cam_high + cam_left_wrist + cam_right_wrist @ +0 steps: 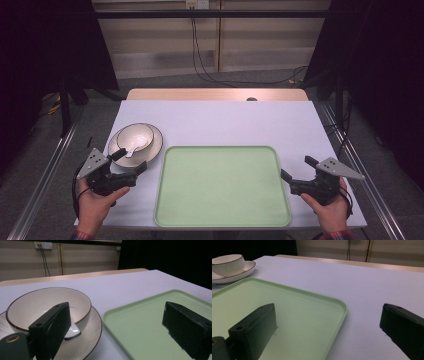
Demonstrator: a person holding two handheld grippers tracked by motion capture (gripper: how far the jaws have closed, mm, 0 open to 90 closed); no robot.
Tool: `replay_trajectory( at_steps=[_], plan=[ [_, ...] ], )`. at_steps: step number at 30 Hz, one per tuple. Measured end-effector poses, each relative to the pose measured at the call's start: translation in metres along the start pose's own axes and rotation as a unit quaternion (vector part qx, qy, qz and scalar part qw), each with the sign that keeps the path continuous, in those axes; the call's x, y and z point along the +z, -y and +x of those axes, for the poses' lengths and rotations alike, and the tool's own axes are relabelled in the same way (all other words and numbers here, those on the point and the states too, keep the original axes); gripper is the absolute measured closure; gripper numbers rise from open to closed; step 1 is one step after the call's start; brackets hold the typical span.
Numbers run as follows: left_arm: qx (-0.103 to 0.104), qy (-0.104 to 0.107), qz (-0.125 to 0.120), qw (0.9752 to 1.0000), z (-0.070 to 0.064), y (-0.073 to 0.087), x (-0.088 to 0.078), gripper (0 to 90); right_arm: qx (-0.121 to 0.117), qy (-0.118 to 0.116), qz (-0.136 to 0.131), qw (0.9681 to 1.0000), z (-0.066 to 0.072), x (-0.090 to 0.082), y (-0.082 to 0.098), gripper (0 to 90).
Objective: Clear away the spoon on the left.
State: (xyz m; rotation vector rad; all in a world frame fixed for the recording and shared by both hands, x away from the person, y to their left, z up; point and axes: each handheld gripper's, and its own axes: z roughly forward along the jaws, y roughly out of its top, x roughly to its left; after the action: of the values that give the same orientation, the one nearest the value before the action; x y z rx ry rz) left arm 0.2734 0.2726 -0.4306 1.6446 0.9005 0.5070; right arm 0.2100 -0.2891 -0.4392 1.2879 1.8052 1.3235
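White-topped table (pixel 220 120) with a wooden far edge, standing on grey floor before a beige wall with trailing cables. A pale green tray (pixel 222 186) lies at the near centre. To its left, a cream bowl (pixel 135 137) sits on a plate (pixel 156 142). Left gripper (pixel 131 161) and right gripper (pixel 296 168) flank the tray, jaws wide apart, holding nothing.

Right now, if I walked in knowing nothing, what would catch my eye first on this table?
Probably the big pale green tray, bare, lying in the middle of the white table near the person's edge. Left of it a cream bowl sits on a matching plate. An open black gripper flanks the tray on either side: the left gripper and the right gripper.
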Motion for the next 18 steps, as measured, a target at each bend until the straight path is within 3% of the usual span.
replay_trajectory(
  at_steps=[5,18],
  plan=[
    [-0.004,-0.002,-0.003,1.0,0.0016,0.0011,-0.001,8.3,-0.002,-0.003,0.002,1.0,0.0005,0.0014,0.0004,0.4],
    [-0.007,-0.033,-0.005,0.9994,0.0086,0.004,0.0005,8.9,-0.005,-0.002,-0.001,1.0,0.0021,0.0035,0.0003,0.5]
  ],
)
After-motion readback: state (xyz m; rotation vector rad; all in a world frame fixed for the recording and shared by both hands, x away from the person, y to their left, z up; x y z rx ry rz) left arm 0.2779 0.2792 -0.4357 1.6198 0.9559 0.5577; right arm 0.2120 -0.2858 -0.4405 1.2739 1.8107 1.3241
